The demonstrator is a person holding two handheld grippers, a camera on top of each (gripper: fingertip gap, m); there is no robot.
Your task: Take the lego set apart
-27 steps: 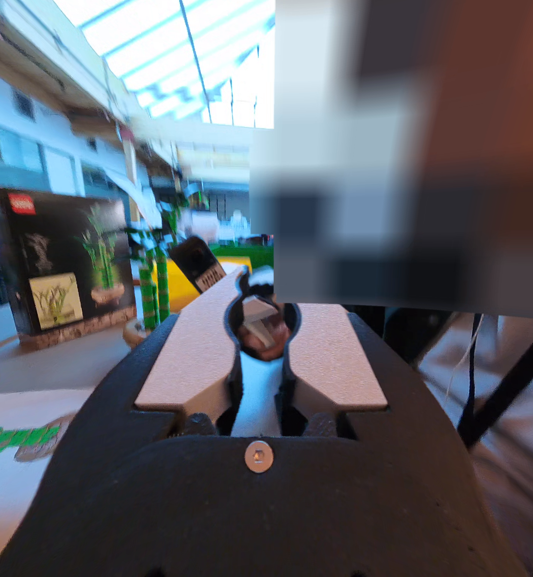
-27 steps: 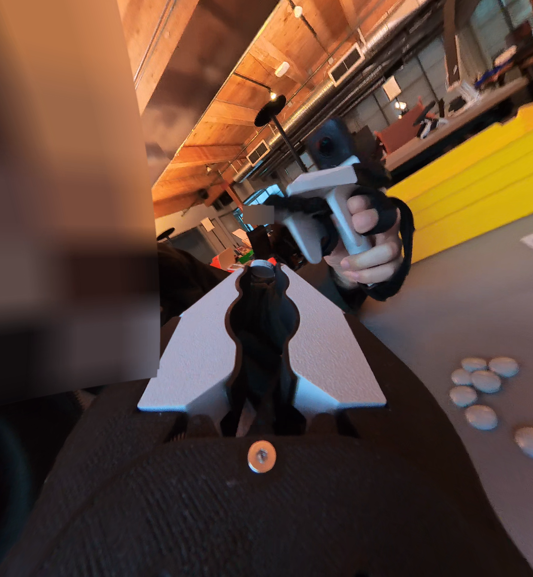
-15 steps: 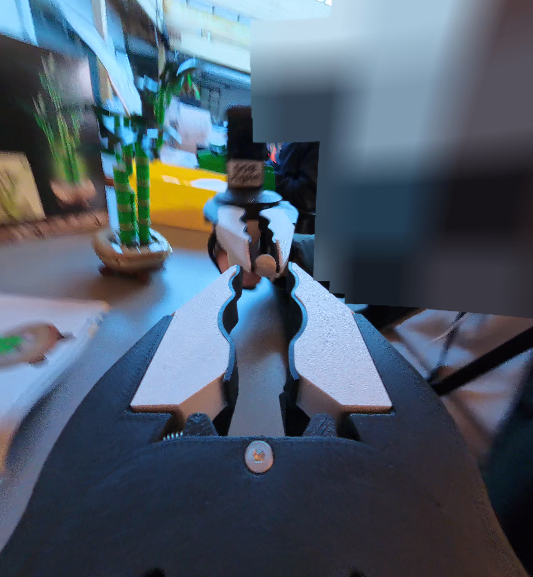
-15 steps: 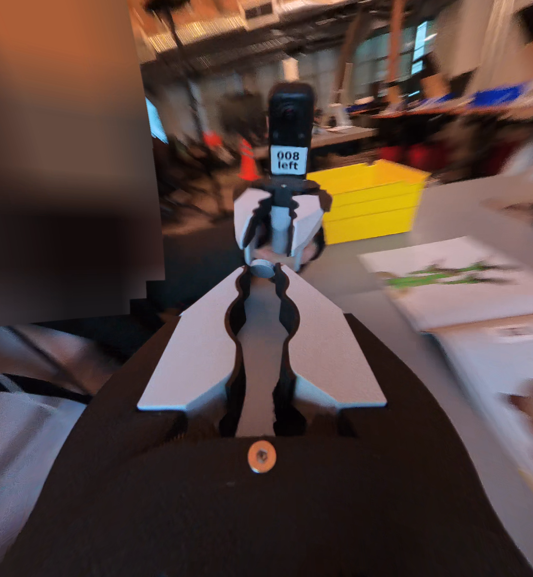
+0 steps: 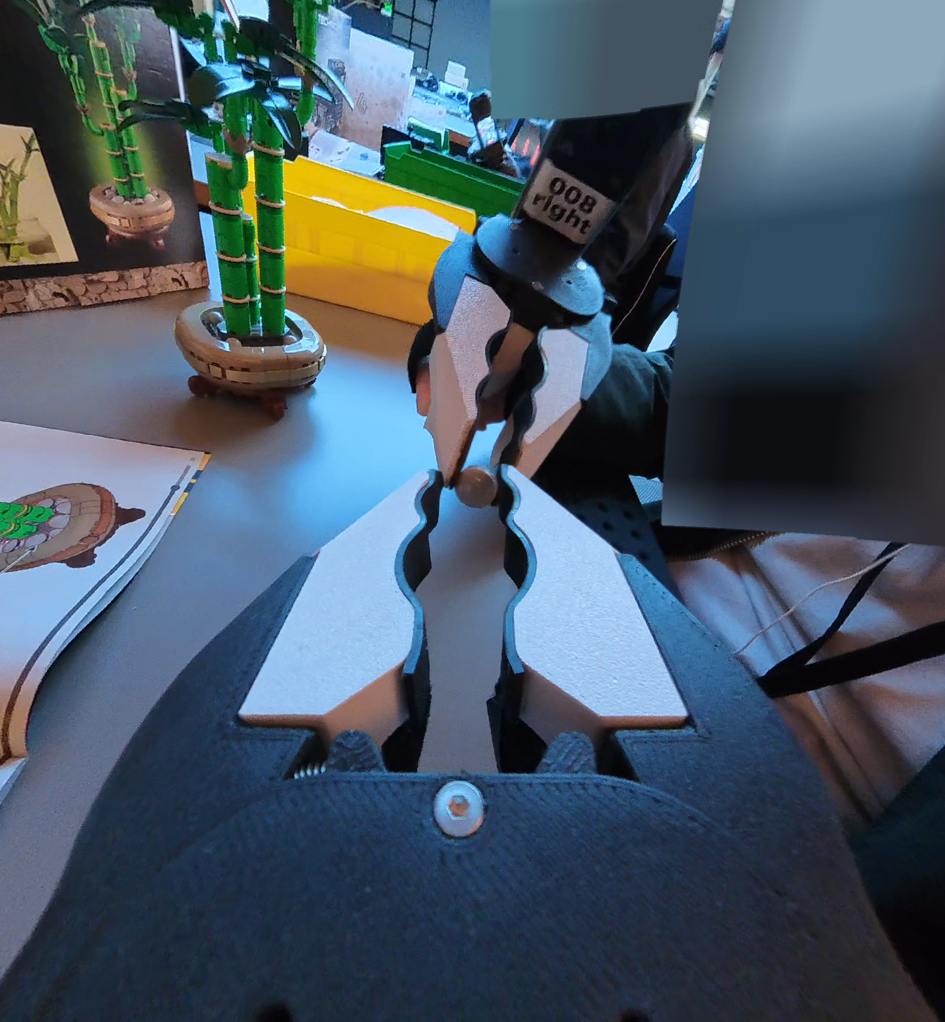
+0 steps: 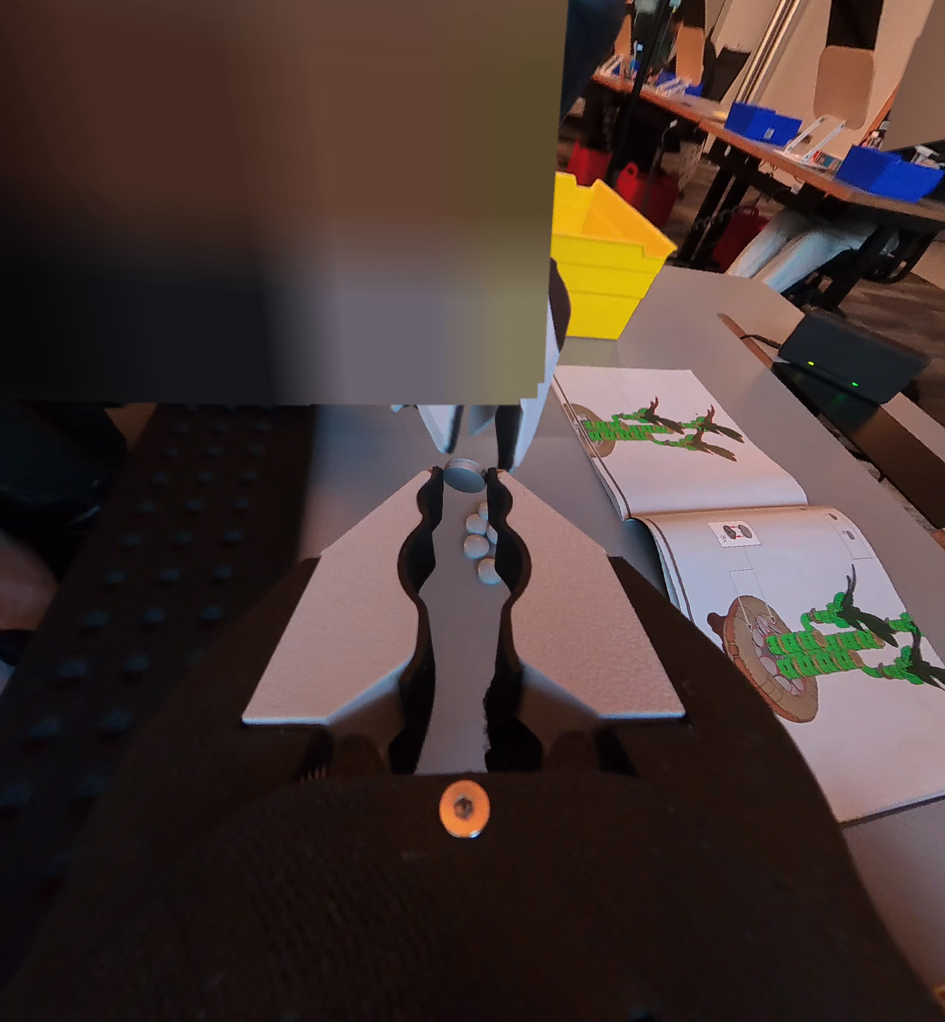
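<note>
- Round grey stud [image 6: 463, 477]: sits between the tips of the right gripper [image 6: 463, 474], above the table [image 6: 680, 332]; tips close around it, touching on both sides as far as seen.
- Left gripper [image 5: 465, 481]: tips meet the same stud [image 5: 475, 486] head-on; jaws narrow, but whether they grip it I cannot tell.
- Loose studs [image 6: 478, 545]: small cluster on the table below the right gripper.
- Bamboo model [image 5: 249, 232]: upright in its tan pot, well left of both grippers.
- Manual [image 6: 763, 580]: open, flat, beside the grippers.
- Yellow bin [image 5: 348, 243]: behind the model; box [image 5: 60, 166] at far left.
</note>
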